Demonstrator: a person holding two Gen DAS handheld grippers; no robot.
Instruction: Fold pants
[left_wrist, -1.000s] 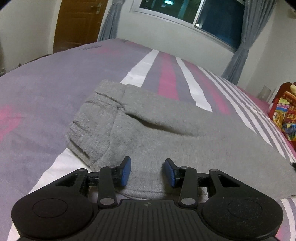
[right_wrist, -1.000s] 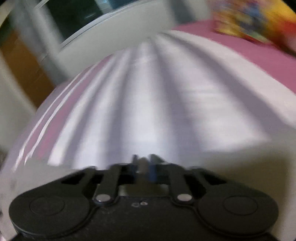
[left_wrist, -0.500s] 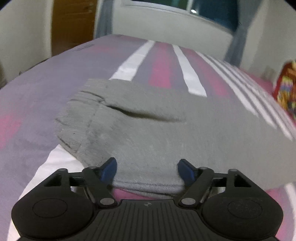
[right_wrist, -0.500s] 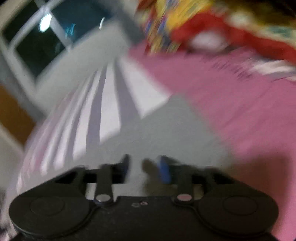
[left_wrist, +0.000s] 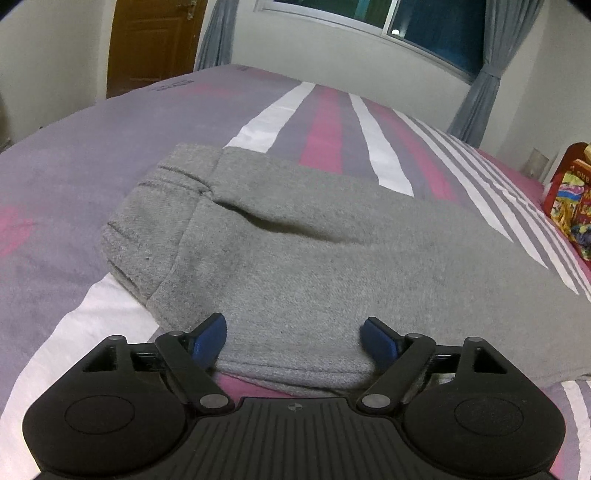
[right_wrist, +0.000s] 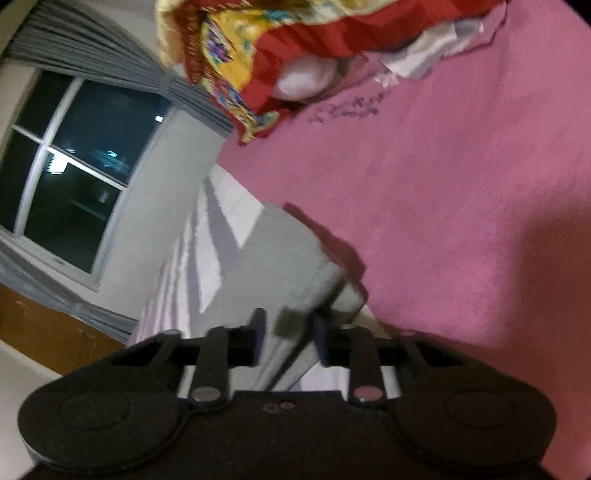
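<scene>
While blur smears the right wrist view, the right gripper (right_wrist: 288, 334) pinches the grey pants' (left_wrist: 314, 266) hem near the bed's (left_wrist: 74, 177) pink edge. The left gripper (left_wrist: 293, 338), fingers narrower a second ago, is opening over the near fold, gripping nothing.

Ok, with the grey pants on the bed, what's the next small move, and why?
Probably close the left gripper on the near edge of the grey pants. Its jaws are opening, with that edge between the pads but ungripped, while the right gripper is shut on a corner of them.
</scene>
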